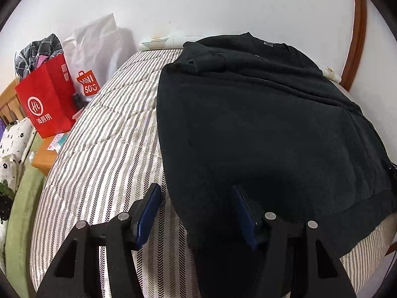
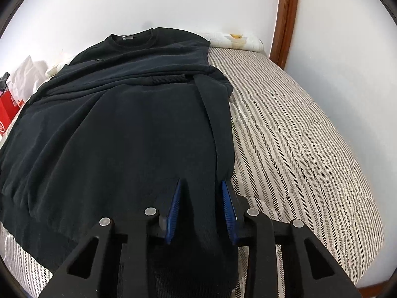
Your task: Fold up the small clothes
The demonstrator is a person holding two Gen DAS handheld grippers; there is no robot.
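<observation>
We have a black sweatshirt [image 2: 129, 124] spread on the striped bed [image 2: 297, 136], collar toward the far edge by the wall and hem along the near edge. Both sleeves look already folded in across the chest, so the body lies as a long dark panel.

Our left gripper [image 1: 196, 213] sits at the near left corner of the hem. Its fingers [image 1: 148, 213] stand apart: one over the bare striped cover, the other over the cloth, with the garment's corner between them but not pinched. Our right gripper [image 2: 202, 211] is at the near right corner, where the folded side edge meets the hem. Its fingers [image 2: 173, 211] stand closer together with thick black fabric bunched between them; we cannot tell whether the pads are already pressing on it.

The sweatshirt looks like a heavy, soft knit: it will drape and sag, not hold a shape, and the stacked layers may slide over each other when lifted. It is not fragile or slippery. We judge the best hold is at the two hem corners, biting through all layers of the ribbed band, so the near end can be carried toward the collar evenly. A red paper bag [image 1: 47, 104] stands off the bed's left edge, well apart.
</observation>
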